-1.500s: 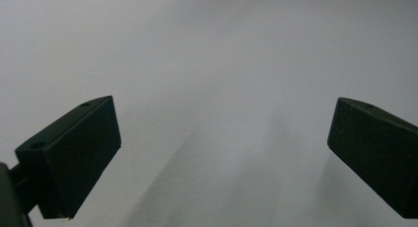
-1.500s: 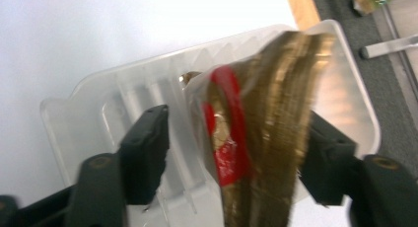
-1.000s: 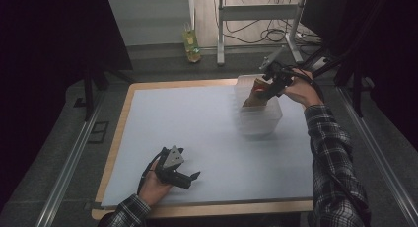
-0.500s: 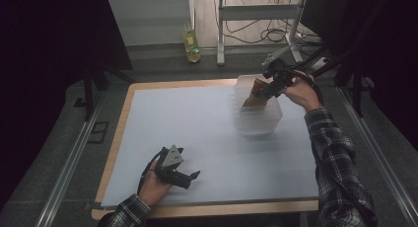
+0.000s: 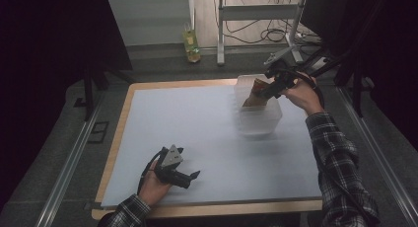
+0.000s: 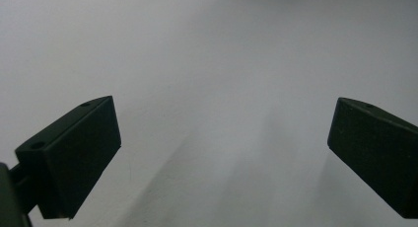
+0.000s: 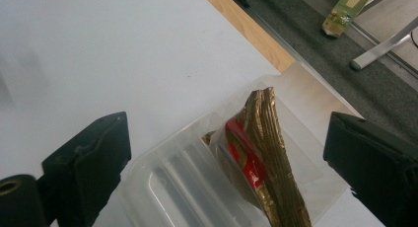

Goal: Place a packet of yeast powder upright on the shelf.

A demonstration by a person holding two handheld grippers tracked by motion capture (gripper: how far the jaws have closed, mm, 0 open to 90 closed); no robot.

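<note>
Your right gripper [image 7: 226, 163], jaws just spread wide, hangs released over the gold snack packet [image 7: 261, 163] standing in the clear tub [image 7: 167, 177] far right; your left gripper [image 5: 190, 176] rests open, near left.

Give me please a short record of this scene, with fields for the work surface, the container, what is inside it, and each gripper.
surface: pale sheet on a wooden-edged table
container: clear plastic tub, far right part of the sheet
contents: gold snack packet with a red band, standing tilted in the tub
right gripper: above the tub, fingers wide apart, have just been opening, not pressing the packet
left gripper: low over the near sheet, open, nothing between its fingers
</note>
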